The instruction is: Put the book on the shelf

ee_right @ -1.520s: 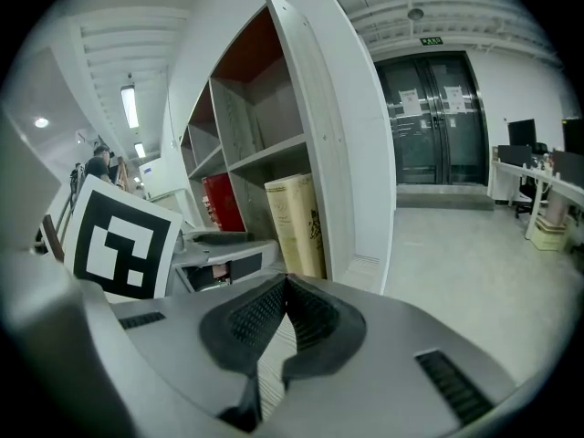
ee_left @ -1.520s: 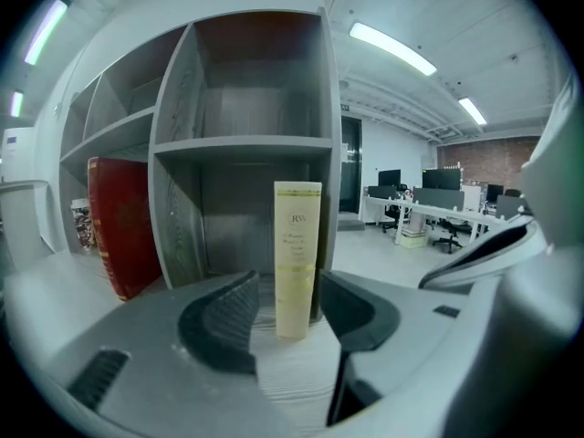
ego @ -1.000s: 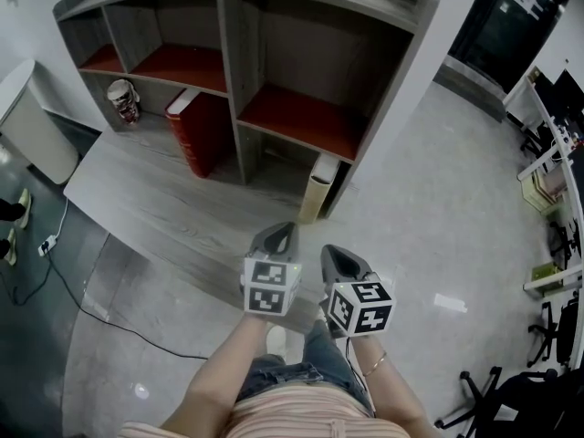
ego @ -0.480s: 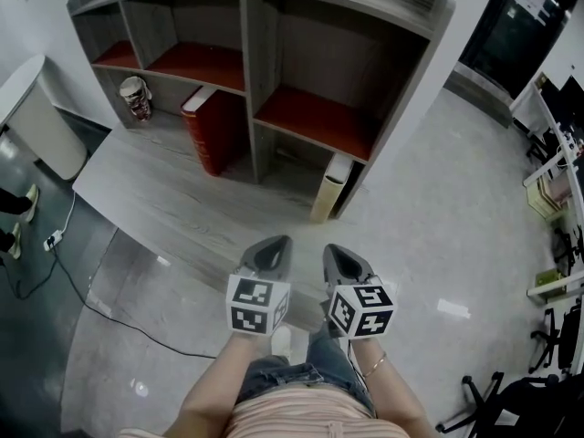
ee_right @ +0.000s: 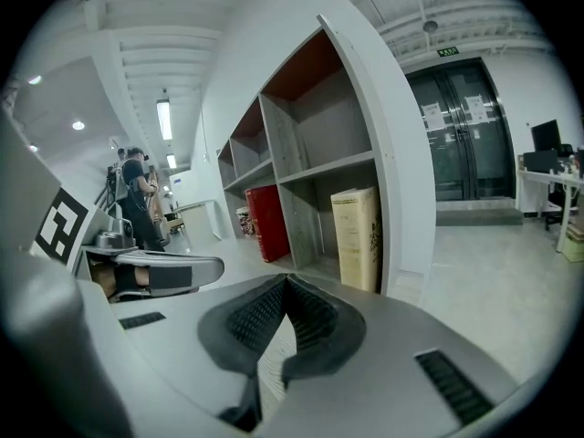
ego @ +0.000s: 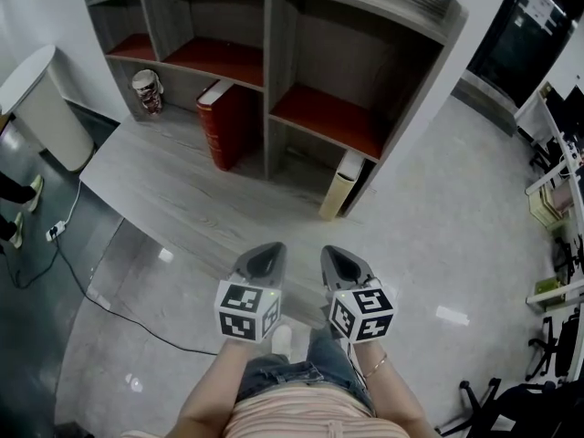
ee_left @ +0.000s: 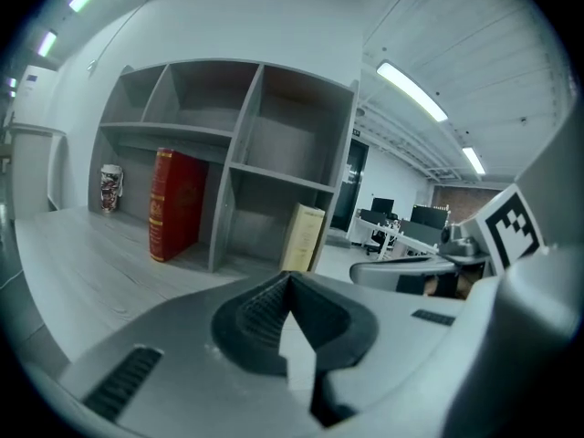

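**Item:** grey shelf unit with red-lined boards, standing on a wooden table.

**Obscured:**
- In the head view, the top of the cream book is tucked under the shelf board above it.
- Its spine lettering is too small to read.
- The print on the cup, at the shelf's lower left end, is also illegible.
- The person's hands are hidden behind the marker cubes.

**Books:**
- The cream book stands upright in the shelf's lower right compartment, near the outer wall.
- The red book stands upright in the lower compartment left of the shelf's central divider, just beside that divider.

**Grippers:**
- The left gripper and right gripper are held side by side in front of the shelf, at the table's near edge.
- Each has its jaws pressed together with nothing between them (ridged pads meet at the tips).
- Both books stand well apart from the jaws.
- In the right gripper view, the cream book stands ahead and slightly right of the tips.
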Demonstrator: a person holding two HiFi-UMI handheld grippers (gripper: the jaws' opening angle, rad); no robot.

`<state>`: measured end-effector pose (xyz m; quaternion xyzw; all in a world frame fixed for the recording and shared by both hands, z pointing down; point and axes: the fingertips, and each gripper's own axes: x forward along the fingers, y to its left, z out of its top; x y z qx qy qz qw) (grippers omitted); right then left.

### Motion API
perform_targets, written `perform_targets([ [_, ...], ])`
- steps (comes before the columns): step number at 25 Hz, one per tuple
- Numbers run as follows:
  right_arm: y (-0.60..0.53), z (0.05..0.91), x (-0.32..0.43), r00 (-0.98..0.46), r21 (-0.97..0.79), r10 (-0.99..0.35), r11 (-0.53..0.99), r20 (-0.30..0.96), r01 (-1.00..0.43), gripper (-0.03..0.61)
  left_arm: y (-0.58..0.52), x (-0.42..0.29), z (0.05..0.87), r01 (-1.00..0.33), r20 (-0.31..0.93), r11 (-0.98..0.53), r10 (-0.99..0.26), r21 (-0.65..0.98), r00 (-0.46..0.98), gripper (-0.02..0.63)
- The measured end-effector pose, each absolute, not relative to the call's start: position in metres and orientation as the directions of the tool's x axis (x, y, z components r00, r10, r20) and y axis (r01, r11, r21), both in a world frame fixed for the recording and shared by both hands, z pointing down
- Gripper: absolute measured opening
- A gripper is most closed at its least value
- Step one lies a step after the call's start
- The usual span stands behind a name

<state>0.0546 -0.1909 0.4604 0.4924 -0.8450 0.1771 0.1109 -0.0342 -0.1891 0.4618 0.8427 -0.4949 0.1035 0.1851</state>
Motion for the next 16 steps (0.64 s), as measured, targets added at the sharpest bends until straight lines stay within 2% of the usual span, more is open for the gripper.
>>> perform_targets([
  [16,-0.170,0.457,0.050,-0.505,-0.189,-0.786,0.469,0.356,-0.863,0.008,-0.174,-0.047,0.461,-0.870,0.379,-0.444,-0.783,0.217,0.494,0.011],
])
